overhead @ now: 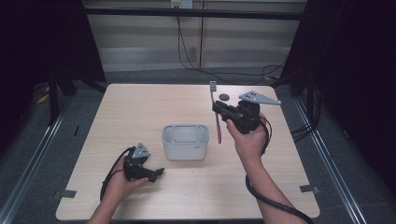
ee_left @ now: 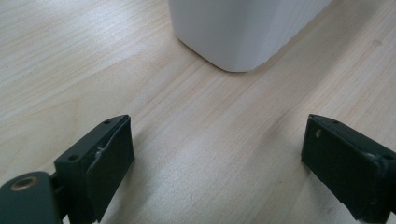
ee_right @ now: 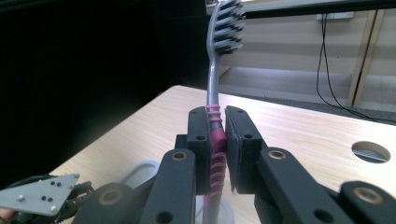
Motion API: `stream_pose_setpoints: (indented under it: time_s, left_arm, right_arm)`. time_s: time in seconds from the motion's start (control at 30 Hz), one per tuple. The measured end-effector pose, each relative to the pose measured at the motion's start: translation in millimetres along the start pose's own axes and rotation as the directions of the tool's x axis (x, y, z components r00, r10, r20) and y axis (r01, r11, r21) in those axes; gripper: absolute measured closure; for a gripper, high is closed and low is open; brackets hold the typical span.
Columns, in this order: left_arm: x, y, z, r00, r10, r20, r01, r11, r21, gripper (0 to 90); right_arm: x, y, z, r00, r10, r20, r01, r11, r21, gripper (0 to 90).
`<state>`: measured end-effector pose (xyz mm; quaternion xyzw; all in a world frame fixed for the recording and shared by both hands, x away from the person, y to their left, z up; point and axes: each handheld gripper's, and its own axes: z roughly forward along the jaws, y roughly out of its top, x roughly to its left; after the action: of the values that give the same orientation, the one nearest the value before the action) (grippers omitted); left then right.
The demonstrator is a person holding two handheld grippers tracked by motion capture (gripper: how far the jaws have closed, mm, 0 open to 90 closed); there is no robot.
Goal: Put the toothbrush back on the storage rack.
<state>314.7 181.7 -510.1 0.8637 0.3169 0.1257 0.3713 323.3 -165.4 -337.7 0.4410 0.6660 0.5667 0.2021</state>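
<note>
Nearest, the left gripper is resting low on the table, its jaws standing spread with only bare wood between them. Just beyond it, the grey holder is sitting mid-table, its compartments looking empty. Farther off, the right gripper is pinching the pink-handled toothbrush upright, bristles up, raised just beside the holder's right edge.

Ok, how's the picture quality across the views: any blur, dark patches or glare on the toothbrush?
High view: table evenly lit, surroundings dark, toothbrush a bit soft. Right gripper view: toothbrush fairly sharp in the right gripper, left background nearly black, near gripper parts blurred. Left gripper view: mild sheen on the wood, holder bright, no harsh glare.
</note>
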Motion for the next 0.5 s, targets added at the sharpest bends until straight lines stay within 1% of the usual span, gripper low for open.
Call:
stream_pose_setpoints:
  time_s: [0.07, 0.2, 0.33, 0.5]
  left_arm:
    - [0.0, 0.0, 0.0, 1.0, 0.0, 0.0, 0.0, 1.0, 0.0, 8.8]
    - [0.2, 0.1, -0.1, 1.0, 0.004, -0.001, -0.004, 1.0, 0.001, 8.8]
    - [0.0, 0.0, 0.0, 1.0, 0.0, 0.0, 0.0, 1.0, 0.0, 8.8]
    - [0.0, 0.0, 0.0, 1.0, 0.0, 0.0, 0.0, 1.0, 0.0, 8.8]
  right_arm:
    - [2.3, 0.8, 2.2, 0.9999, -0.001, -0.014, 0.001, 1.0, -0.012, 81.4]
    - [4.1, -0.4, 7.0, 0.9998, -0.009, -0.019, 0.009, 1.0, -0.019, 81.4]
    - [3.6, -2.9, 12.7, 0.9998, -0.003, -0.018, 0.002, 1.0, -0.011, 81.4]
    - [4.3, -4.6, 18.3, 0.9999, -0.008, -0.014, 0.008, 1.0, -0.006, 81.4]
